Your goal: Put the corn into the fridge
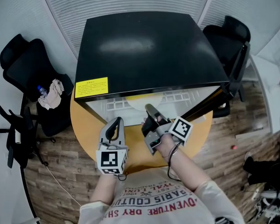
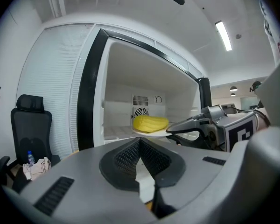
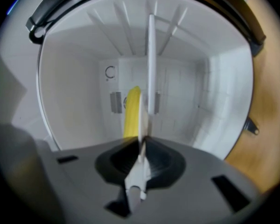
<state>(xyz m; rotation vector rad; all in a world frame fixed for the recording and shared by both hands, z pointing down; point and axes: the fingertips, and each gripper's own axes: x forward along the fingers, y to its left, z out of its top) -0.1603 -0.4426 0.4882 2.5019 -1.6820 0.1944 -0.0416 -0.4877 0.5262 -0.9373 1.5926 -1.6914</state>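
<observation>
**A:** Where is the corn?

**B:** The corn [image 2: 150, 123] lies on a white plate [image 2: 151, 132] inside the fridge [image 1: 144, 50]. It is in front of the round vent [image 2: 141, 111] in the back wall. The plate sits low, on the fridge floor as far as I can see.

**A:** Is anything holding that plate?

**B:** The right gripper [image 1: 148, 110] reaches level into the mouth of the fridge, and the plate's rim runs between its jaws. The jaws stand slightly spread around the rim and are not clamped on it.

**A:** And the other tool?

**B:** The left gripper [image 1: 115, 121] hangs just outside the opening, beside the right one. It is over the round wooden table [image 1: 86, 125] that the fridge stands on. Its jaws are pressed together with nothing between them.

**A:** The door?

**B:** The door [image 1: 207, 104] is swung open to the right, with its black edge towards the person.

**A:** Anything else nearby?

**B:** A black chair [image 1: 25, 64] stands to the left of the table. A small bottle [image 1: 42, 91] and a crumpled cloth [image 1: 53, 93] lie on its seat.
</observation>
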